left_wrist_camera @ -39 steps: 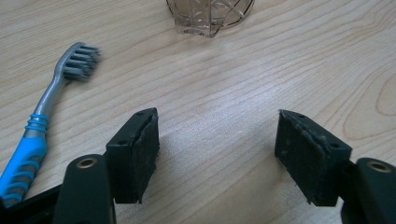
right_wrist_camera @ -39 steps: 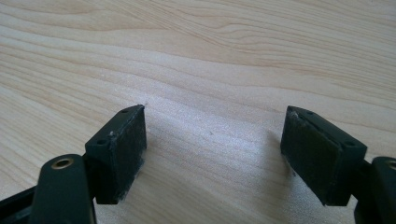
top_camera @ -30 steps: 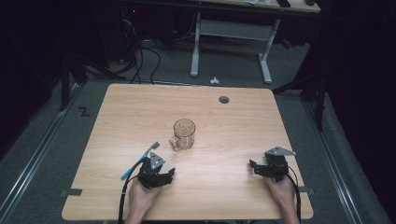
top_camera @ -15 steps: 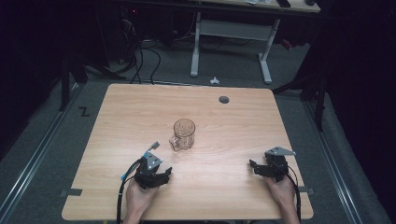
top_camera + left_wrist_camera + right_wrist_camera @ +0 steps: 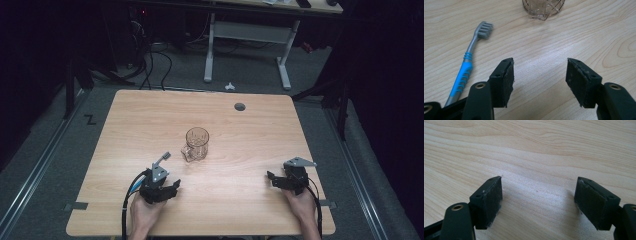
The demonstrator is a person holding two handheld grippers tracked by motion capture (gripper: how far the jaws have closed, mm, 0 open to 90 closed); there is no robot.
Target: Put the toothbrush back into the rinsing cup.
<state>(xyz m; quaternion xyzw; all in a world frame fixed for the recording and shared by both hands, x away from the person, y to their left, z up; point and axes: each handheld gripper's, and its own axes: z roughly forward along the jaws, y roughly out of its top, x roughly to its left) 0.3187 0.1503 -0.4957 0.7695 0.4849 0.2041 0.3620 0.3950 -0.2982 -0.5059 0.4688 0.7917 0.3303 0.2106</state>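
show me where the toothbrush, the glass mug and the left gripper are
toothbrush (image 5: 465, 71), left gripper view, on its blue handle.
glass mug (image 5: 197, 141), high view, on its side wall.
left gripper (image 5: 539, 82), left gripper view, midway between its open jaws.

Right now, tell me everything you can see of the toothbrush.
The toothbrush lies flat on the wooden table, just left of the open left gripper, touching neither jaw. It looks plastic: a grey bristled head and neck, blue rings, then a blue ridged grip over a grey handle. The head points toward the clear glass mug.
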